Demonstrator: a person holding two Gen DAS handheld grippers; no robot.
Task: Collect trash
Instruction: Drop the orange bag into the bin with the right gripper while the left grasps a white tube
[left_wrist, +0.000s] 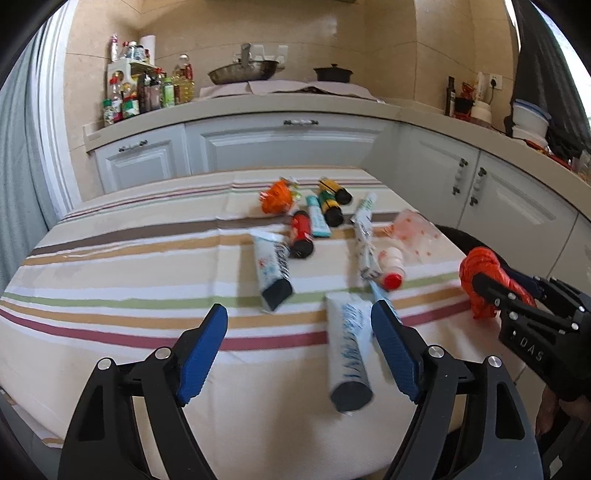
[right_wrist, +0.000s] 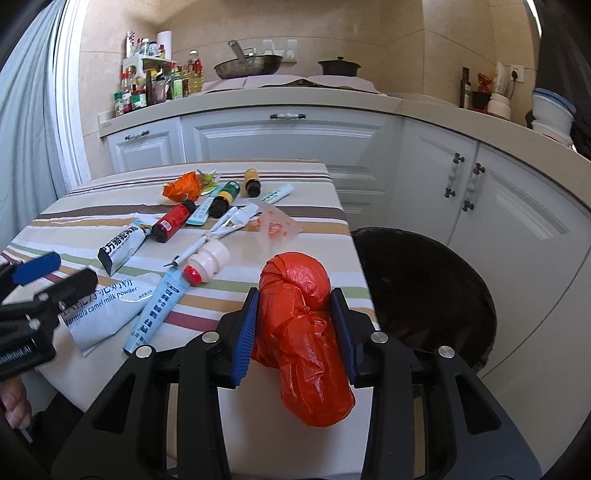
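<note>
My right gripper (right_wrist: 295, 295) is shut on a knotted red plastic bag (right_wrist: 299, 325) and holds it over the table's right edge, beside the black bin (right_wrist: 424, 288). The bag also shows in the left wrist view (left_wrist: 484, 280). My left gripper (left_wrist: 299, 314) is open and empty above the striped tablecloth (left_wrist: 129, 266), with a white milk powder pouch (left_wrist: 349, 354) lying between its fingers. More trash lies ahead: a second pouch (left_wrist: 271, 271), a red bottle (left_wrist: 301, 236), a small white bottle with a red cap (left_wrist: 391, 264), an orange wrapper (left_wrist: 275, 195).
Two dark bottles with green and yellow labels (left_wrist: 332, 201), thin sachets (left_wrist: 364, 236) and a clear printed bag (left_wrist: 413, 232) lie further back. White kitchen cabinets (left_wrist: 288, 144) stand behind the table. The counter holds spice jars (left_wrist: 140, 88), a wok and a pot.
</note>
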